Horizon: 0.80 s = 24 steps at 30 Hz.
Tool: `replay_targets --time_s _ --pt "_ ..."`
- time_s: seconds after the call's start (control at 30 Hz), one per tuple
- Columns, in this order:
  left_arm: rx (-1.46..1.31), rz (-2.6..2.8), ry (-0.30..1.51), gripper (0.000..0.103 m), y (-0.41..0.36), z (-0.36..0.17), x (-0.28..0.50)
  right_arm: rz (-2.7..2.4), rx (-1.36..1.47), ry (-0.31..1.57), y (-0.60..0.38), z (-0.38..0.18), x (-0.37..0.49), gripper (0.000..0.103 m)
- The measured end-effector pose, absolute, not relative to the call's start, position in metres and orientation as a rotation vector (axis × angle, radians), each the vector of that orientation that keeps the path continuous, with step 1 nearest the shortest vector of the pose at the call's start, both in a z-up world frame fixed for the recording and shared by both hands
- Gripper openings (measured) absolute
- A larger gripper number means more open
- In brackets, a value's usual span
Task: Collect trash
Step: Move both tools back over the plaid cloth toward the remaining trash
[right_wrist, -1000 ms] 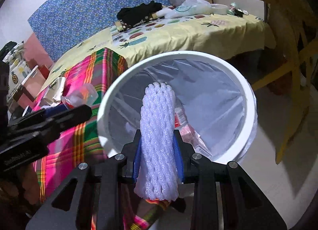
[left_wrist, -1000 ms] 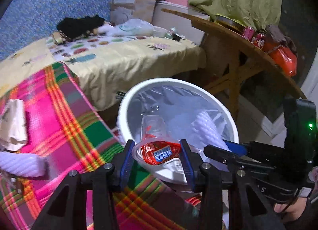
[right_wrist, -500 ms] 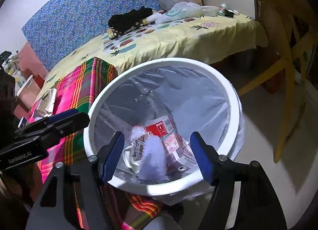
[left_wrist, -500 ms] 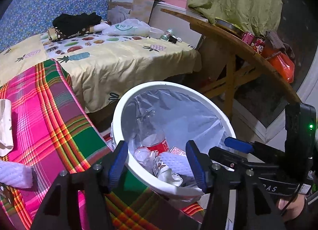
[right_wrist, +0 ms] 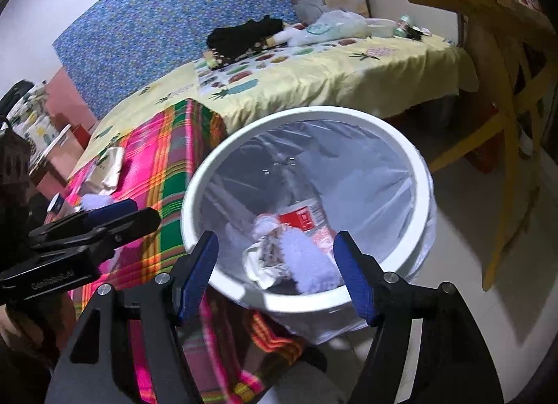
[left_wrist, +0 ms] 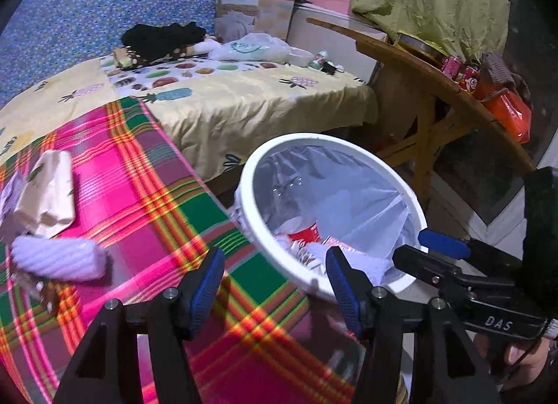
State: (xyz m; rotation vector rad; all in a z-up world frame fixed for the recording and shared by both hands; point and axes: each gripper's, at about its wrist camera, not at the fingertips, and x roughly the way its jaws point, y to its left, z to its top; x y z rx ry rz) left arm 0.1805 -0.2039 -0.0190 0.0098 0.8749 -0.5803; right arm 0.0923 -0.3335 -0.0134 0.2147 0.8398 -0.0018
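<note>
Fingers of right gripper (right_wrist: 275, 271) standing wide, empty, hovering over bin (right_wrist: 423, 195) rim; dropped trash (right_wrist: 300, 250) lying inside. Left gripper (left_wrist: 272, 285) fingers wide, empty, facing foam sleeve (left_wrist: 57, 257) waiting on bed (left_wrist: 139, 174).

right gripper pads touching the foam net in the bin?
Apart. Right wrist view: the right gripper stands open and empty above the bin; the foam net lies inside among the trash, clear of both pads.

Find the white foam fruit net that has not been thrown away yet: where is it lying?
In the left wrist view, the foam net lies at far left on the pink plaid blanket, just below a crumpled beige wrapper, left of the white bin.
</note>
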Motion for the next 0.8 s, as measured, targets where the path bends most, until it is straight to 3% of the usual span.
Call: replay_targets --time_s 0.8 --pt "-0.077 -0.346 0.841 0.06 -0.096 0.009 0.109 0.191 0.059 0.79 -0.241 0.014 0.073 0.07"
